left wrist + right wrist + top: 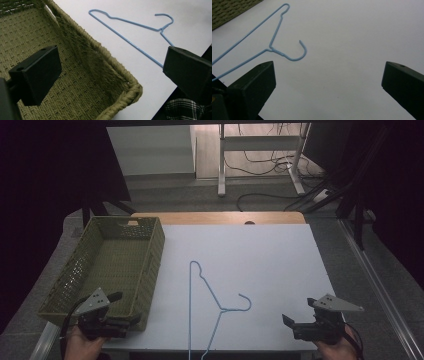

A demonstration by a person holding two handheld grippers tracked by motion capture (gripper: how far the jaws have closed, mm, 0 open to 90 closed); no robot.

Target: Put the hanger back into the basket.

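A white bench (260,265) with a wooden far edge; beyond it, a desk frame (260,150) and floor cables (270,167).

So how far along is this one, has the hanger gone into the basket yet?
Nothing looks done yet. The blue wire hanger lies flat on the white table, beside the green woven basket, which holds nothing. Nothing is in hand: the left gripper is open over the basket's near corner, and the right gripper is open near the table's front edge. Left, probably: grasping the hanger and moving it to the basket.

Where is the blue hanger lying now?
In the high view the blue hanger lies flat on the white table, just right of the green basket, between both grippers.
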